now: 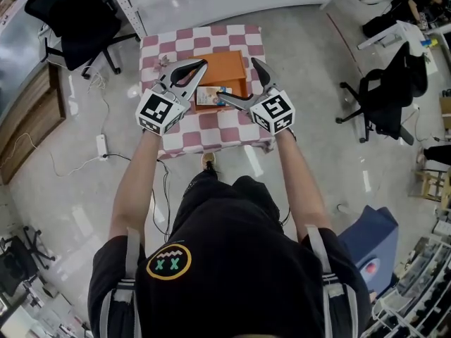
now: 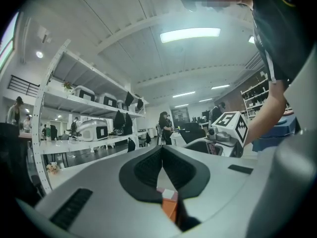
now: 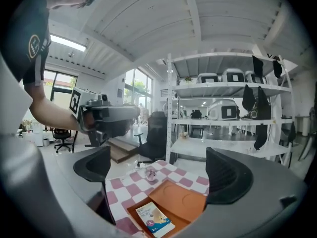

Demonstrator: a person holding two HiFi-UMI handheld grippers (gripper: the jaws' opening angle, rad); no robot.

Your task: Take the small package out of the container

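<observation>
An orange container sits open on the checkered table, its lid laid back. The small package, white and blue, lies flat inside it and shows in the right gripper view as the package. My left gripper hovers over the container's left edge with its jaws shut and empty; the left gripper shows only a sliver of the orange container below it. My right gripper is open just right of the package; the right gripper frames the package between its jaws.
A small pink trinket lies on the cloth at the far left. Black office chairs stand right of the table and another chair to its left. A cable and power strip lie on the floor. White shelving stands beyond.
</observation>
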